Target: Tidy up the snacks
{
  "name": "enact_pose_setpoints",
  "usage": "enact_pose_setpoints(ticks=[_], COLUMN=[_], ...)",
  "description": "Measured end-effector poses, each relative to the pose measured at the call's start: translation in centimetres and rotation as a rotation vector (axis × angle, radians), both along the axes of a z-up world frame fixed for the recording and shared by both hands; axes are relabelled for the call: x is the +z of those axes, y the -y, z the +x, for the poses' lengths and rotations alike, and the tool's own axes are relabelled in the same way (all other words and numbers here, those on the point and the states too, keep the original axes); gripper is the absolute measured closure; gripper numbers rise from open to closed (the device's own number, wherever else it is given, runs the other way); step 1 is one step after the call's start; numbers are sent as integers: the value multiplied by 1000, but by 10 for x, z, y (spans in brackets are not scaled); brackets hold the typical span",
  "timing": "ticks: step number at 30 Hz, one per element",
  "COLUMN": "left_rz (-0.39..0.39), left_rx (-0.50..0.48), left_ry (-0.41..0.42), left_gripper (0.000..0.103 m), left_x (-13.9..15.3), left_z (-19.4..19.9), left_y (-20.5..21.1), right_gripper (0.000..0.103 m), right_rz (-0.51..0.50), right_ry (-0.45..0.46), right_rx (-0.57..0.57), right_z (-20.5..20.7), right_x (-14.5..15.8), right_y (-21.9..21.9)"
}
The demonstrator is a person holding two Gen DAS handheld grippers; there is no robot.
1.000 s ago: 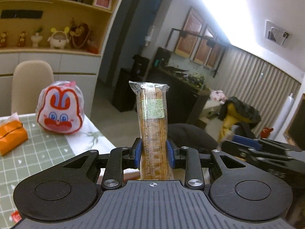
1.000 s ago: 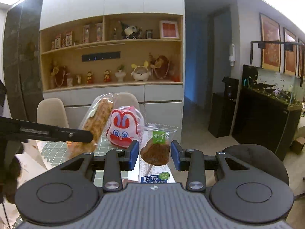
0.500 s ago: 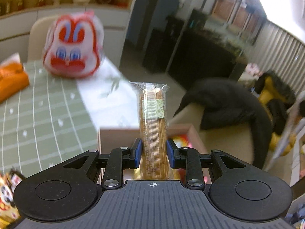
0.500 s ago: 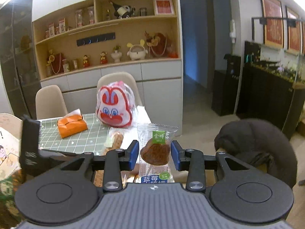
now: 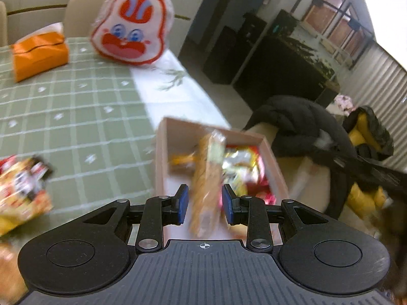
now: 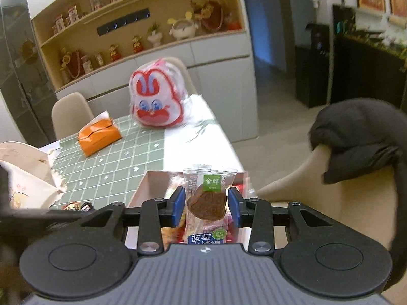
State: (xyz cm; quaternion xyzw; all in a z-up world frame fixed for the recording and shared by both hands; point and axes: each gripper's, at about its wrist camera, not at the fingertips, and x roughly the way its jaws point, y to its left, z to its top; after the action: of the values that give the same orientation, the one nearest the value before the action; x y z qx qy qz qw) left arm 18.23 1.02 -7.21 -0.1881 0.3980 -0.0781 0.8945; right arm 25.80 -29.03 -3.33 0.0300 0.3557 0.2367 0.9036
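Note:
My left gripper (image 5: pixel 204 207) is open above a cardboard box (image 5: pixel 162 152) at the table's right edge. A long cracker stick packet (image 5: pixel 206 178), blurred, is loose between the blue pads and tilts down into the box among several snack packets (image 5: pixel 241 170). My right gripper (image 6: pixel 206 207) holds a clear-wrapped heart-shaped brown lollipop (image 6: pixel 207 200) between its pads, above the same box (image 6: pixel 142 190).
A rabbit-face snack bag (image 5: pixel 132 25) and an orange tissue pack (image 5: pixel 38 53) sit on the green checked tablecloth (image 5: pixel 76 106). Loose snack packets (image 5: pixel 20 190) lie at left. A chair with a black coat (image 5: pixel 300 124) stands beside the table. Torn paper bag (image 6: pixel 23 172) lies at left.
My left gripper tipped down over the box and opened; the cracker stick packet slipped free and is dropping in. My right gripper moved down toward the box with the lollipop.

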Motion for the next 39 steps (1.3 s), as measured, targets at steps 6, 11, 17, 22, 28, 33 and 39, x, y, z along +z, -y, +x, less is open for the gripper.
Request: enact_pose_setpoints(ticks=[6,11,17,22,28,33,39], left_rz=[61,48,10,-9,-54,-69,-63], left_rx=[115,308,474,463,442,450,413], left_ry=[-41,-107,-138,-152,-163,-168,-200], left_gripper=[71,71,71,71,71,71,71], left_x=[-3,-19,-27,-35,-47,-46,-49], left_z=[-58,-96,-122,-126,-144,-166,-197], left_y=[-52,-116,-167,-175,-180,-197,-205], right_gripper=[67,67,53,33,30,30,29], right_rz=[-88,-148,-210,-288,-309,-182,-135], right_ry=[-117,-225,-172,18,108,-9,-95], right_rx=[42,26,-30,-12,133,294,359], right_z=[24,23,-5,-42,-77,-78,-58], right_x=[-49,-84,-81,-52,-42,-40,-49], right_y=[-40,-48,-53,-79,-149,-211,-305])
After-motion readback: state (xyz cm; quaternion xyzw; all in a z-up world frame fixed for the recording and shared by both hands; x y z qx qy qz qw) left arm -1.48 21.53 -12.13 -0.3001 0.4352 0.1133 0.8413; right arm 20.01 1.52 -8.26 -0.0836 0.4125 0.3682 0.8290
